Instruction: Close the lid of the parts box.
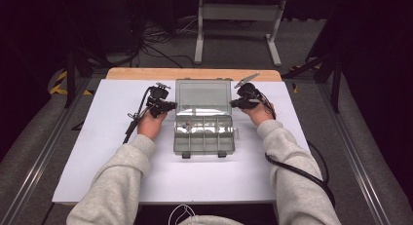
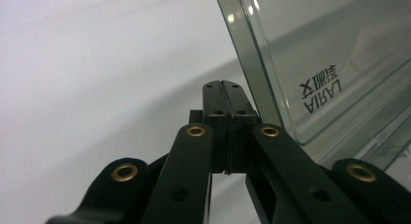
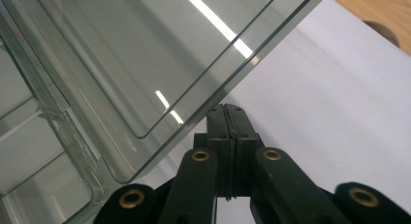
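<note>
Lid print: I read "AIRAJ", mirrored, with two characters beside it, on the clear lid [image 2: 320, 59].

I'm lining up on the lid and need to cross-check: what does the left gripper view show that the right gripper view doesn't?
Left gripper view: mirrored lettering on the clear lid, with the shut left hand-held gripper just beside the lid's edge. Right gripper view: the box's compartments and a strip of wooden table. Both: the lid, white board, and shut jaws holding nothing.

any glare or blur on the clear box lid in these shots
Right gripper view: bright streaks of glare cross the clear plastic lid. Left gripper view: lid free of streaks, its mirrored lettering sharp, white tabletop soft. High view: dark surroundings, evenly lit table.
</note>
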